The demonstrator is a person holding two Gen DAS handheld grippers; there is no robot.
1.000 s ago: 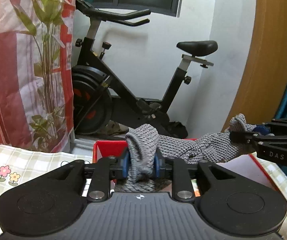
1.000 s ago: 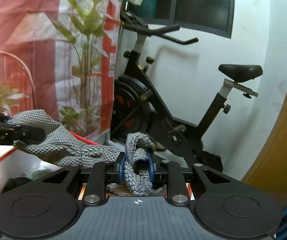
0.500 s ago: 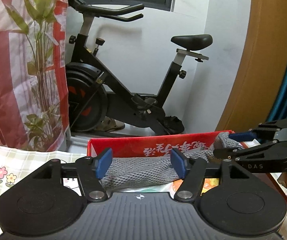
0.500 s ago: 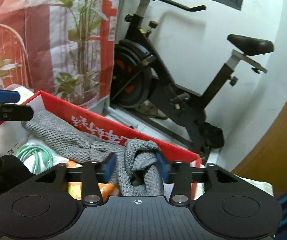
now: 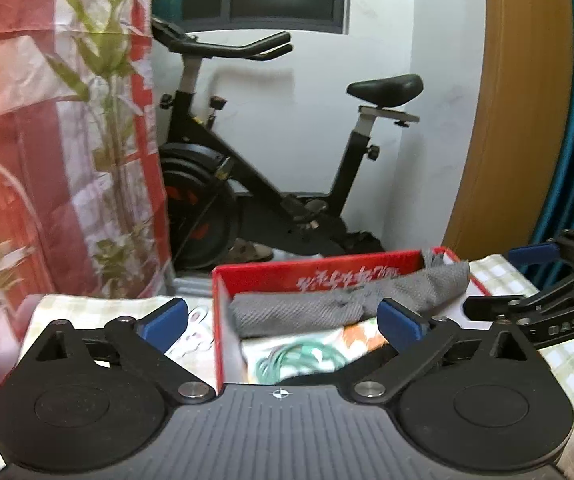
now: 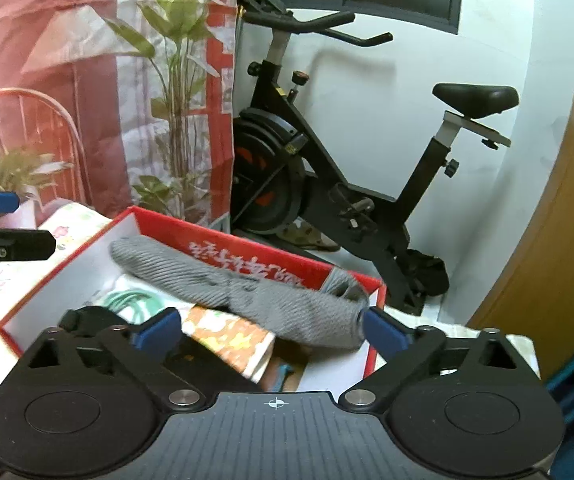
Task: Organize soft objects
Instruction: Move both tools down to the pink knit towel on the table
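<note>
A grey knitted cloth (image 5: 347, 300) lies rolled along the far wall inside a red cardboard box (image 5: 311, 270); it also shows in the right wrist view (image 6: 255, 292), in the same box (image 6: 67, 256). My left gripper (image 5: 283, 320) is open and empty just in front of the box. My right gripper (image 6: 271, 328) is open and empty over the box's near right side, its right pad close to the cloth's end. The right gripper shows at the right of the left wrist view (image 5: 527, 280), and the left gripper at the left of the right wrist view (image 6: 3, 220).
The box also holds a green cord coil (image 5: 299, 360), a printed orange-and-white packet (image 6: 231, 336) and a black item (image 6: 87, 316). The box stands on a checked tablecloth (image 5: 87, 308). An exercise bike (image 5: 267, 184) and a printed curtain (image 5: 47, 120) stand behind.
Both grippers held the cloth stretched in the air, lowered it into the box, opened and let go. Both have since drawn back toward me, jaws wide.
</note>
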